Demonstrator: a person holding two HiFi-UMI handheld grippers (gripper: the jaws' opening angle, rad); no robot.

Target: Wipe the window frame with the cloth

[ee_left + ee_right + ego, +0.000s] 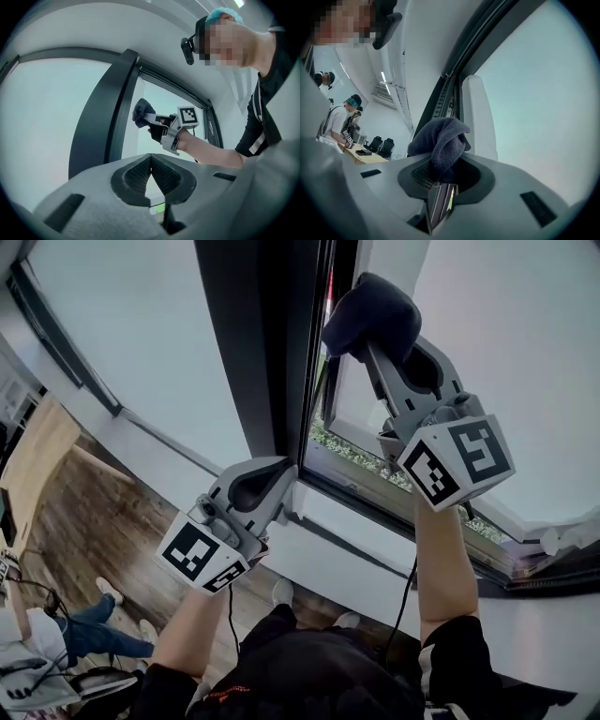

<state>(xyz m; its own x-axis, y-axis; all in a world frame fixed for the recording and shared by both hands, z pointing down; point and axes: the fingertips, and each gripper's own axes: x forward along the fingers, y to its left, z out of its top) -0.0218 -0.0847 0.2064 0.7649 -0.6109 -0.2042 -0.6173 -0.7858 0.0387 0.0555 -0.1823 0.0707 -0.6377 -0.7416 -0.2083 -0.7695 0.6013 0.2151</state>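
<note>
Cloth [440, 138]: seeming soft, light; taking hold at its bunched middle.
Right gripper [380, 343]: clamping cloth, upper centre.
Left gripper [281, 474]: sitting closed, empty.

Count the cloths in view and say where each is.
1. The dark cloth is clamped in the fingers of the right gripper, held up beside the window frame. The left gripper is shut on nothing.

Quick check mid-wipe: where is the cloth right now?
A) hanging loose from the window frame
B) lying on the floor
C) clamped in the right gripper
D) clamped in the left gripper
C: the right gripper view shows the cloth bunched between the closed jaws of the right gripper, while the left gripper has its jaws together on nothing.
</note>
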